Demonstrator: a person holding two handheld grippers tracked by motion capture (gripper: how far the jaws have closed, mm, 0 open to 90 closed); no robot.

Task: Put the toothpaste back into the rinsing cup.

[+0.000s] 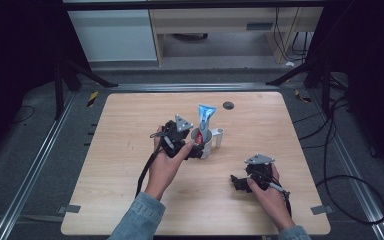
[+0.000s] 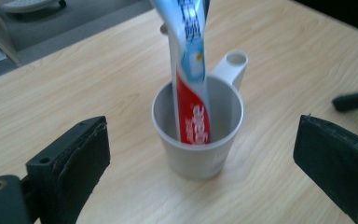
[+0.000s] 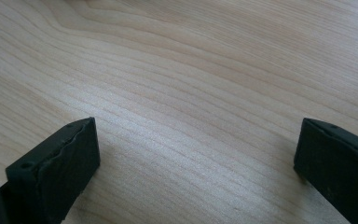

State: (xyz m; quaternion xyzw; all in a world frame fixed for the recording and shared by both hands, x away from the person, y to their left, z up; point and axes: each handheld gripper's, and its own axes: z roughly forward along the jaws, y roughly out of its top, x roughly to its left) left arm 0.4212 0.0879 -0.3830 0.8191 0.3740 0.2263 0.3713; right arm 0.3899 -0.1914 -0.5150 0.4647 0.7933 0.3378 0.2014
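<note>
**Toothpaste tube standing in cup, both tools released**

Left tool (image 1: 196, 146): jaws spread wide, one on each side of the white plastic cup (image 2: 198, 140), touching neither wall as far as the left gripper view shows. Nothing grasped.

Right tool (image 1: 240, 183): jaws wide apart over bare wood, nothing between them; it sits low near the table (image 1: 130, 200), well apart from the cup.

Cup stands upright near the middle of the table, its side holder (image 2: 230, 67) pointing away from the left tool. Toothpaste tube (image 2: 191, 93) stands inside it, lower end in the cup, leaning against the rim, crimped end well above it.

Risks, as judged:
- The tall tube likely makes the cup top-heavy; a knock from either left jaw could tip it.
- If the left tool closes off-centre, one jaw would meet the wall first and push the cup sideways rather than clamp it.
- A hard squeeze may flex the thin wall and let the tube slide round the rim.
</note>
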